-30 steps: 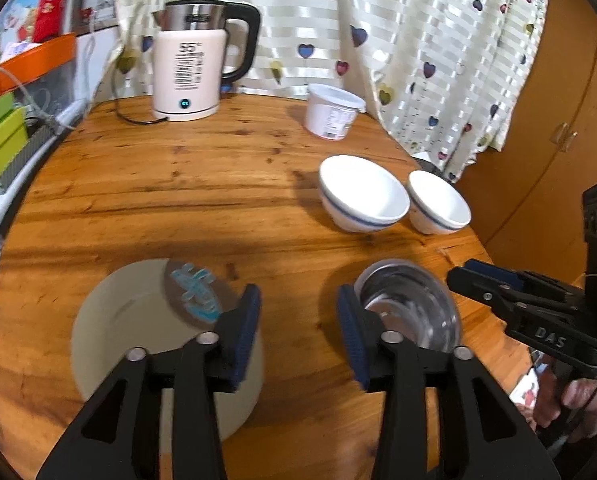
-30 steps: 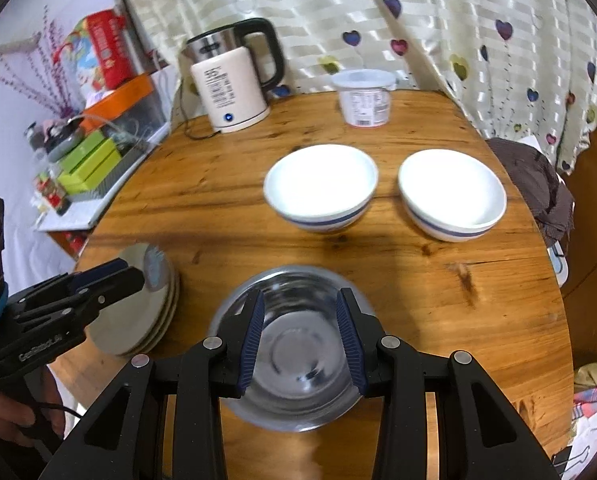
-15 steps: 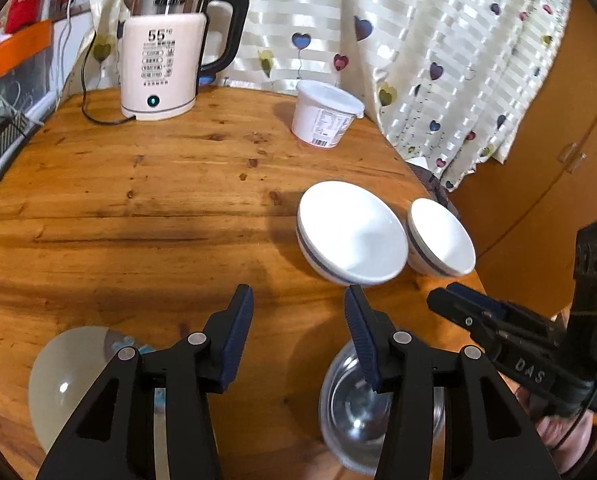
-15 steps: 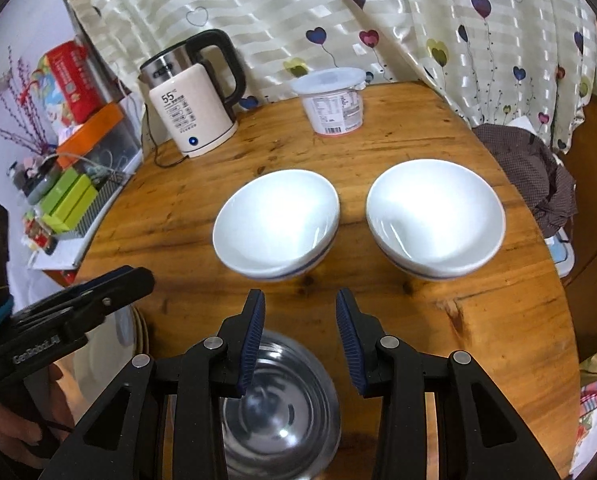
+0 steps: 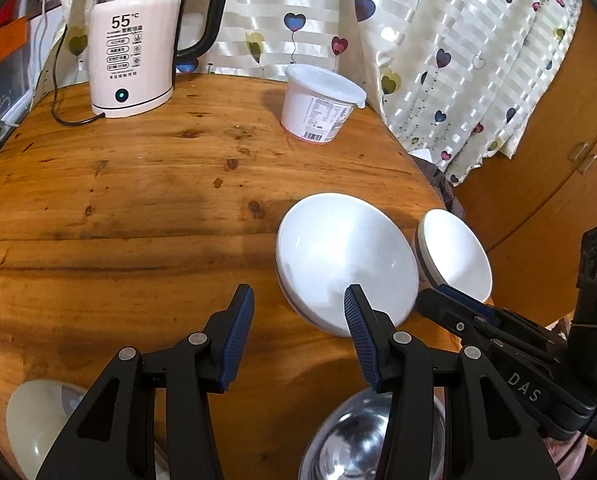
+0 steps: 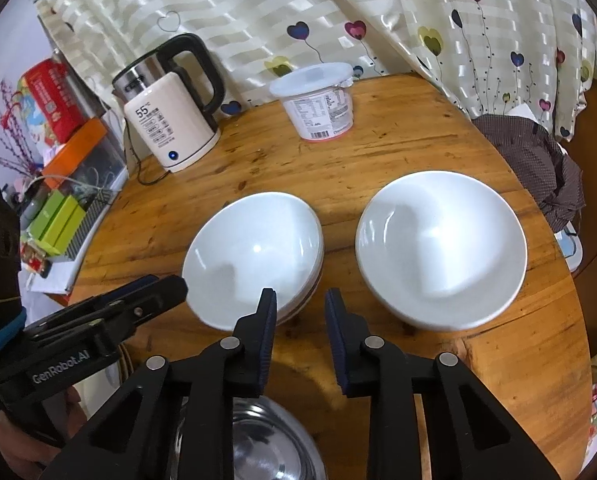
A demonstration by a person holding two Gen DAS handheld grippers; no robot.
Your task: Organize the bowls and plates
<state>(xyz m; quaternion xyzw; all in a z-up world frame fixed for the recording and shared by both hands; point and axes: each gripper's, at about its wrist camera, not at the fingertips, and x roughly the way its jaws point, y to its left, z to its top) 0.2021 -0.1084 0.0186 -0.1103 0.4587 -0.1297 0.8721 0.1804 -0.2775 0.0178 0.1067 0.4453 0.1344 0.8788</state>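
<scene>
Two white bowls stand side by side on the round wooden table (image 5: 118, 208): a near one (image 5: 338, 256) (image 6: 254, 248) and a far one (image 5: 454, 256) (image 6: 438, 240). A steel bowl (image 5: 346, 448) (image 6: 266, 440) lies under both grippers at the bottom edge. A stack of plates (image 5: 34, 412) shows at the lower left. My left gripper (image 5: 298, 294) is open and empty, its right finger over the near bowl's rim. My right gripper (image 6: 300, 300) hovers over bare wood between the bowls; its jaws are closing with nothing between them.
An electric kettle (image 5: 134, 48) with its cord and a lidded white tub (image 5: 318, 104) stand at the back by the heart-print curtain. Boxes (image 6: 58, 220) crowd the left side. A dark cloth (image 6: 538, 160) lies past the table's right edge.
Both grippers have moved forward, from over the plates and the steel bowl towards the two white bowls, which now look larger. The right jaws have narrowed.
</scene>
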